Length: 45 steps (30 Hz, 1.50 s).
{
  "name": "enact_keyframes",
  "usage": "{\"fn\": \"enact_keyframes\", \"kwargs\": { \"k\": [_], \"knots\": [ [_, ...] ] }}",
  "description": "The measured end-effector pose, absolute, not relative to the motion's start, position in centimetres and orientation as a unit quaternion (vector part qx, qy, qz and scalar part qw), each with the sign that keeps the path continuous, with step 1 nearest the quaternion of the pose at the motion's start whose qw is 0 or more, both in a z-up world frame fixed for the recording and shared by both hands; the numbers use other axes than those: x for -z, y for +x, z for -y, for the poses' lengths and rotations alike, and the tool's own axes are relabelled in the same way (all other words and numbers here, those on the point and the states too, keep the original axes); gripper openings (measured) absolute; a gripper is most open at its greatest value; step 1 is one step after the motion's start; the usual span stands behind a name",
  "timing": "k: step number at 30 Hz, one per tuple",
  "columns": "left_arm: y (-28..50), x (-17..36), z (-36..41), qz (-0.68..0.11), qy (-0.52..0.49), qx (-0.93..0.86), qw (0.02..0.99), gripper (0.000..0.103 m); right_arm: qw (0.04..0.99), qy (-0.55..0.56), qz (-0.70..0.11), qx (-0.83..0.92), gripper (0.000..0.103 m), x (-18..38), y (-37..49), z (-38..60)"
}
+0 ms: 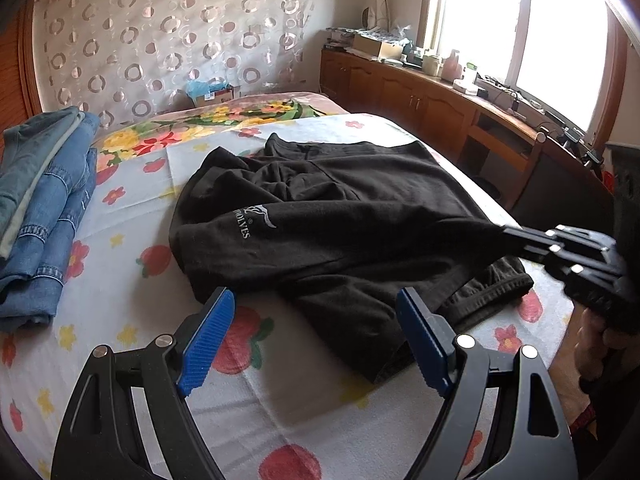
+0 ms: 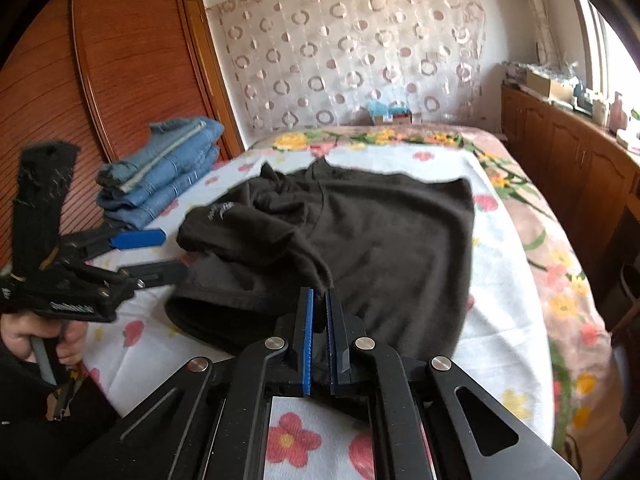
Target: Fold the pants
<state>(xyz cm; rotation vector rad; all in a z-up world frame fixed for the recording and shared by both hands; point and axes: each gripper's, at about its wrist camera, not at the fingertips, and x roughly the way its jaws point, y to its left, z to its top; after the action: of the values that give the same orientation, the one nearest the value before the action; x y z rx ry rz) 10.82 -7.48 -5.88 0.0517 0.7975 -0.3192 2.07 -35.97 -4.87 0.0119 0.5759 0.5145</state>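
Black pants (image 1: 340, 216) with a white logo lie crumpled on the flowered bed sheet (image 1: 120, 280); they also show in the right wrist view (image 2: 380, 240). My left gripper (image 1: 316, 340) is open and empty, hovering just above the near edge of the pants; it shows at the left of the right wrist view (image 2: 156, 252). My right gripper (image 2: 318, 300) is shut on a fold of the black pants and lifts it slightly; in the left wrist view it shows at the right (image 1: 516, 242), pinching the fabric.
A stack of folded blue jeans (image 1: 44, 216) lies at the bed's left side, also in the right wrist view (image 2: 160, 176). A wooden cabinet (image 1: 420, 100) with clutter runs under the window on the right. A wooden wardrobe (image 2: 132, 60) stands left.
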Motion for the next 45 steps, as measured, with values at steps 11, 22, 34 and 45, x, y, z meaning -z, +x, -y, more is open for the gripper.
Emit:
{"fn": "enact_keyframes", "kwargs": {
  "k": [11,22,34,45],
  "knots": [
    [10.9,6.2,9.0,-0.391,0.038,0.166,0.904,0.084,0.935,0.005,-0.270,-0.230,0.005,4.2,-0.9,38.9],
    [11.1,7.0,9.9,-0.398,0.041,0.167,0.901,0.084,0.927,0.006,-0.310,-0.209,0.005,6.4,-1.3,39.5],
    [10.8,6.2,7.8,-0.386,0.029,0.147,0.910,0.084,0.927,0.006,-0.315,-0.202,0.013,5.7,-0.9,39.6],
    [9.8,4.6,4.1,-0.366,0.018,0.125,0.922,0.084,0.932,-0.029,-0.281,-0.228,0.037,4.2,-0.2,36.1]
  ]
}}
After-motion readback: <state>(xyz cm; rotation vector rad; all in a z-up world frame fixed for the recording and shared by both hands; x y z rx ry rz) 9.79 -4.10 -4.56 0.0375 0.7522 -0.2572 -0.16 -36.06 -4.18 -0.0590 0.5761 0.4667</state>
